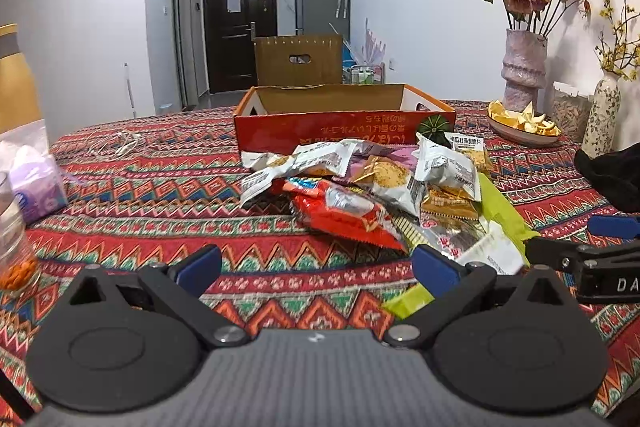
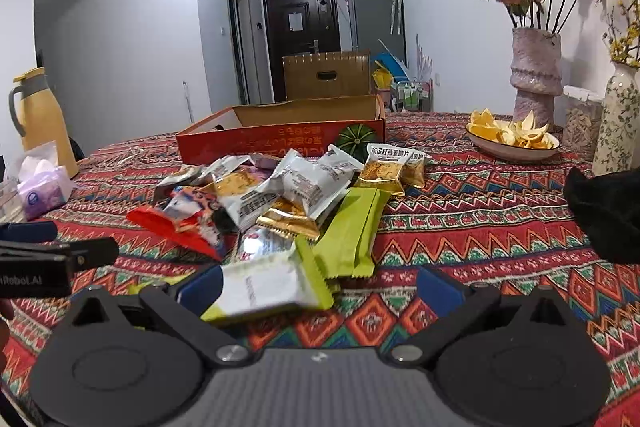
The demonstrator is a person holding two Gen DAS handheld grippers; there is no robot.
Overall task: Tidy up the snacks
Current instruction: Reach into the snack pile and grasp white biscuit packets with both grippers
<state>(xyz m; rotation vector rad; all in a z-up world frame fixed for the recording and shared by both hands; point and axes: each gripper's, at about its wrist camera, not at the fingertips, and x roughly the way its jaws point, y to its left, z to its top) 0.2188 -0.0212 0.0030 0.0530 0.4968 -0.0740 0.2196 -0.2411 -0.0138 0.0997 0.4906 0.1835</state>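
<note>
Both your left gripper (image 1: 316, 269) and right gripper (image 2: 318, 285) gape empty before the snack pile (image 2: 280, 195), mid-table.

Left gripper (image 2: 24, 259) body: "RoboLAI".

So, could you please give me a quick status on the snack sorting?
Left gripper and right gripper open, empty. Snack pile on tablecloth, orange box behind it empty. Path clear.

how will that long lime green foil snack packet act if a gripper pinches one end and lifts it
The long lime green foil snack packet looks flat and thin, so it is probably light and may droop. Its glossy film could slip between the pads. It leans on the pile of snack packets, so lifting may nudge neighbours.
</note>
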